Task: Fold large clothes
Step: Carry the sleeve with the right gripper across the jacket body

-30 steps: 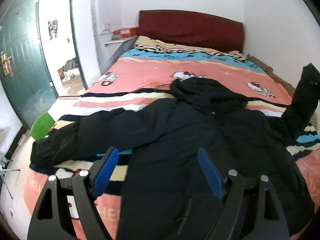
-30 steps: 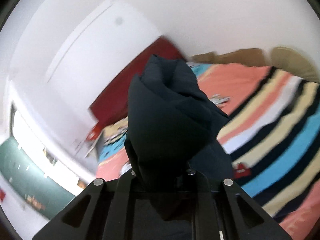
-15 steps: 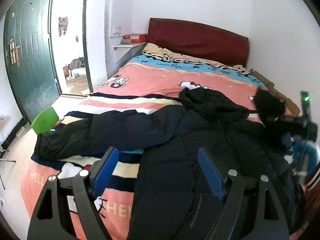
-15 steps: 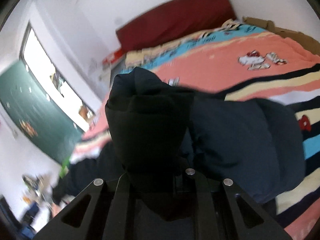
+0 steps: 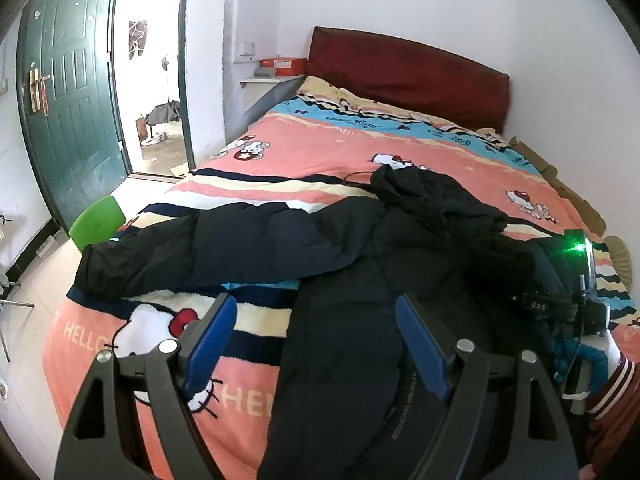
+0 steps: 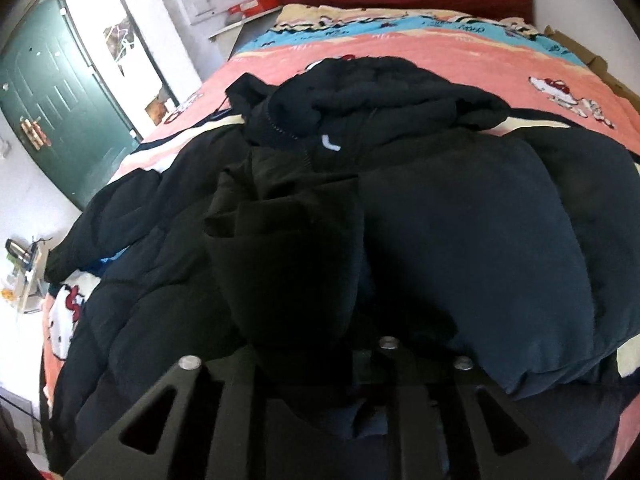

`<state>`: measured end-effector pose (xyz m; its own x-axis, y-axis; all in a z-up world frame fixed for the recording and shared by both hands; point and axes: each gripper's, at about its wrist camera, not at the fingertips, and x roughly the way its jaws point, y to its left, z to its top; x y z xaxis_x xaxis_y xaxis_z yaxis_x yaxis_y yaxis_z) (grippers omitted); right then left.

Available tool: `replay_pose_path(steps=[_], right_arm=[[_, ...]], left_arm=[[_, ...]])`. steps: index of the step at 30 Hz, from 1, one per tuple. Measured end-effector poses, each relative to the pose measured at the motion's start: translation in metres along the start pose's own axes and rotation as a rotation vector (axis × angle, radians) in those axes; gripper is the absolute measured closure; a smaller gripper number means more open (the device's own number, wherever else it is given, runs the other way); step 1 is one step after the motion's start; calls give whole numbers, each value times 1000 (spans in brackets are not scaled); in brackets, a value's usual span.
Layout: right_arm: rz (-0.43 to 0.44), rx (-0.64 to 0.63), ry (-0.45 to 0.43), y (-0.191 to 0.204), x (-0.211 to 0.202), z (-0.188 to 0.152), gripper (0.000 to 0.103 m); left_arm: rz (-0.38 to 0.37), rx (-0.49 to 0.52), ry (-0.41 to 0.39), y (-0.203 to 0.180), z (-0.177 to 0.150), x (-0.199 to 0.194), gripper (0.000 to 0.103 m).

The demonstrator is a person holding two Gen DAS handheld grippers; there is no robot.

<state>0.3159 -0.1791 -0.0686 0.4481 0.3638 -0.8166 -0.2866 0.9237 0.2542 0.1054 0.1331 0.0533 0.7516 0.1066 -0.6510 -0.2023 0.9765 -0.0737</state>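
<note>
A black puffer jacket (image 5: 360,248) lies face up on the bed (image 5: 360,148). Its hood (image 5: 424,192) points toward the headboard and one sleeve (image 5: 192,252) stretches out to the left. My left gripper (image 5: 314,312) hovers open over the jacket's lower left edge, with nothing between its blue pads. My right gripper (image 6: 288,344) is low over the jacket's chest with the other sleeve's cuff (image 6: 288,264) between its fingers. Its jaws are opening, and fabric hides the pads. That sleeve is folded across the body. In the left wrist view the right gripper (image 5: 516,280) sits at the jacket's right side.
The striped cartoon blanket covers the bed, with a dark red headboard (image 5: 408,68) behind. A green door (image 5: 68,112) stands open at the left, and a green chair (image 5: 96,220) is by the bed's corner. Cardboard (image 5: 576,200) lines the right wall. A person's striped cuff (image 5: 612,384) shows at the right.
My right gripper came down from high on the right and carried the sleeve cuff across onto the jacket's chest. The left gripper drifted slightly and stayed open.
</note>
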Motion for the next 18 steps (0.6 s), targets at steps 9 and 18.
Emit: replay_pose_path(steps=[9, 18], right_arm=[[178, -83, 16, 29, -27, -16, 43], [238, -74, -135, -12, -108, -21, 43]], left_arm=[[-30, 55, -30, -31, 8, -19, 22], [-128, 186, 10, -121, 28, 9, 22]])
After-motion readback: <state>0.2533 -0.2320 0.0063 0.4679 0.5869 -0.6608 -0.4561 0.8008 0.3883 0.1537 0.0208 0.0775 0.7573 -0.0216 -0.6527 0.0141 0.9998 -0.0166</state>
